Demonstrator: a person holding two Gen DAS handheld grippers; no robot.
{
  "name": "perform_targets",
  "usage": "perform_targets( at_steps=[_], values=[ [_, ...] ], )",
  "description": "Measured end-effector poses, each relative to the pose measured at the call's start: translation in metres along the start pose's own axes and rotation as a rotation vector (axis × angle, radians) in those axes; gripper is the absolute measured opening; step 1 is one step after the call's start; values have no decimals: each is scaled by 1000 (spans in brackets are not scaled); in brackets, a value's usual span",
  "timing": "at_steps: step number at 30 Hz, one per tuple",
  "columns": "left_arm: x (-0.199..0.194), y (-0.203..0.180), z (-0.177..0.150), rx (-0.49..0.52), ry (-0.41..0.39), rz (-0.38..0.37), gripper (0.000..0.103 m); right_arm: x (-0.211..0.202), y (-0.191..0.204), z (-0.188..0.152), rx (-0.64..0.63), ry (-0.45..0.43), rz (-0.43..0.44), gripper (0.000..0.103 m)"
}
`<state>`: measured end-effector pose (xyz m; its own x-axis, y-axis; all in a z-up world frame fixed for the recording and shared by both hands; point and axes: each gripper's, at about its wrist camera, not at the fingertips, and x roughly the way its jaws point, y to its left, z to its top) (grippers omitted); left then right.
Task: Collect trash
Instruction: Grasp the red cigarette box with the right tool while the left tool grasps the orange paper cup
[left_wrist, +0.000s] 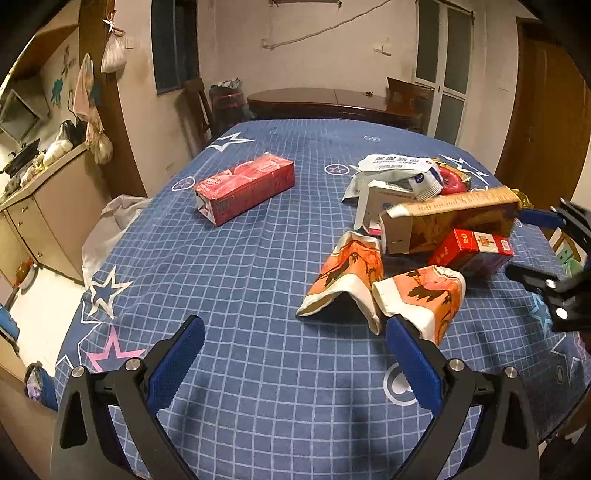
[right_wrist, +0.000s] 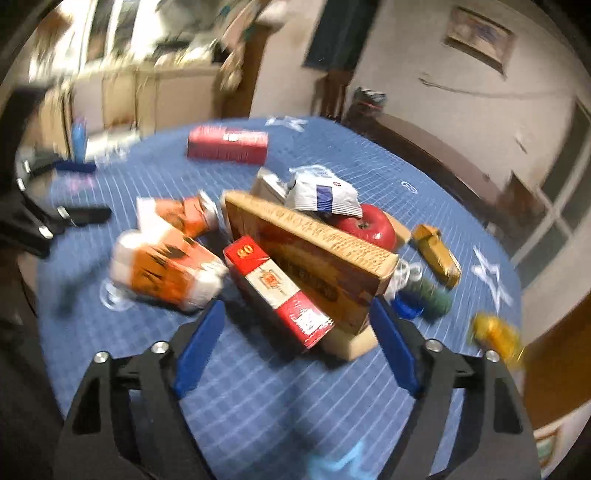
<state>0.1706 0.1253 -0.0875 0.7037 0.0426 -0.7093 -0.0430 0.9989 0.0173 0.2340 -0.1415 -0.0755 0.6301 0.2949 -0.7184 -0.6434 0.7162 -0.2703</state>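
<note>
Trash sits heaped toward the right side of the blue checked tablecloth (left_wrist: 236, 280): a long tan carton (left_wrist: 450, 221) lies across a red cigarette pack (left_wrist: 476, 251), with two crushed orange paper cups (left_wrist: 343, 280) just in front and a white wipes packet (left_wrist: 402, 170) and red apple (left_wrist: 452, 182) behind. A red box (left_wrist: 245, 188) lies well apart, toward the far left. The left gripper (left_wrist: 295, 354) hangs above bare cloth with jaws spread, its right pad just beside the nearer cup. The right gripper (right_wrist: 295, 343) has jaws spread either side of the cigarette pack and carton ends, pinching nothing. The right wrist view is motion-blurred; a green-and-blue object (right_wrist: 424, 299) behind the carton and a yellow thing (right_wrist: 495, 332) at the table's edge are hard to make out.
</note>
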Motion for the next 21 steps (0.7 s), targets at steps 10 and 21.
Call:
perform_targets(
  at_steps=[10, 21],
  values=[
    [13, 7, 0, -30, 27, 1, 98, 26, 21, -2, -133, 84, 84, 23],
    [8, -19, 0, 49, 31, -276, 98, -51, 50, -70, 195, 26, 129, 22]
  ],
)
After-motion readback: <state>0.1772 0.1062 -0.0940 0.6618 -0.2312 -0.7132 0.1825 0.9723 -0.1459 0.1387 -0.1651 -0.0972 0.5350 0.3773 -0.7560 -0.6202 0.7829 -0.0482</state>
